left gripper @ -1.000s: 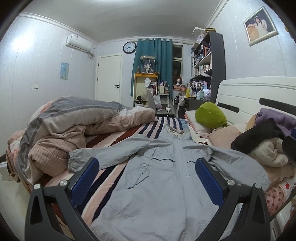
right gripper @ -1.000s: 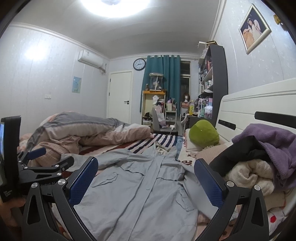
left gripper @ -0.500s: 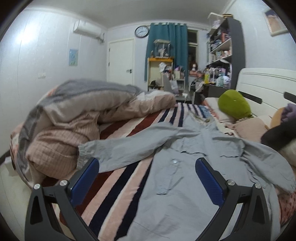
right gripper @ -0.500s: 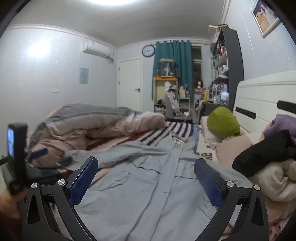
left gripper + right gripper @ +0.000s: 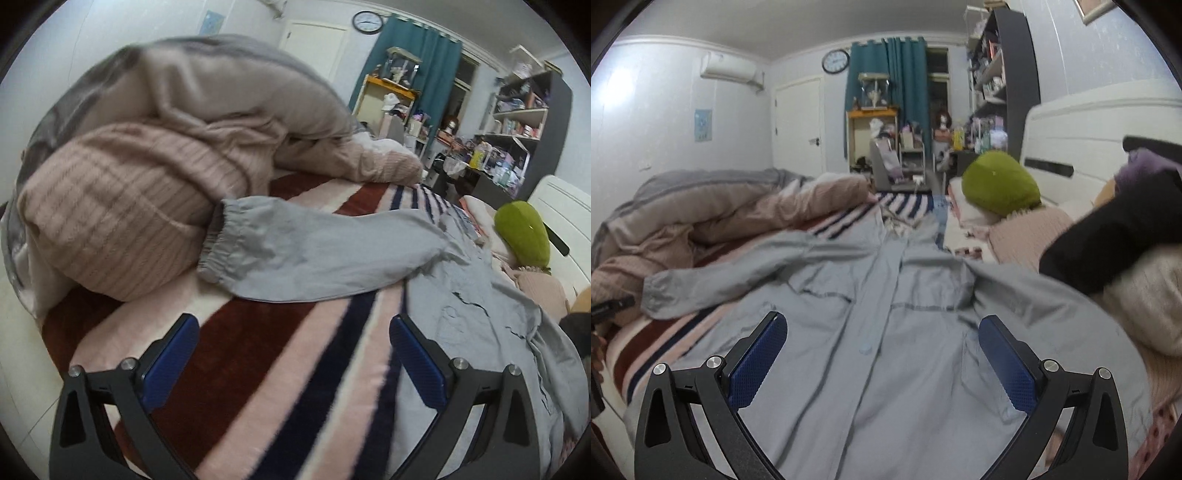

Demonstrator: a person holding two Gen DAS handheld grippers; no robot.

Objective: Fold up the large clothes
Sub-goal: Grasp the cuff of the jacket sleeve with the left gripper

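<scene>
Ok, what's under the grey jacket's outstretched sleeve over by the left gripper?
The sleeve lies on the striped blanket, its cuff against the bunched pink duvet. Whatever sits directly beneath the sleeve is covered.

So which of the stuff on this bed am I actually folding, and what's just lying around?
Part of the job:
- grey jacket, spread flat on the striped blanket
- its left sleeve, stretched out sideways

Just lying about:
- bunched pink duvet
- green cushion
- pile of clothes by the headboard
</scene>
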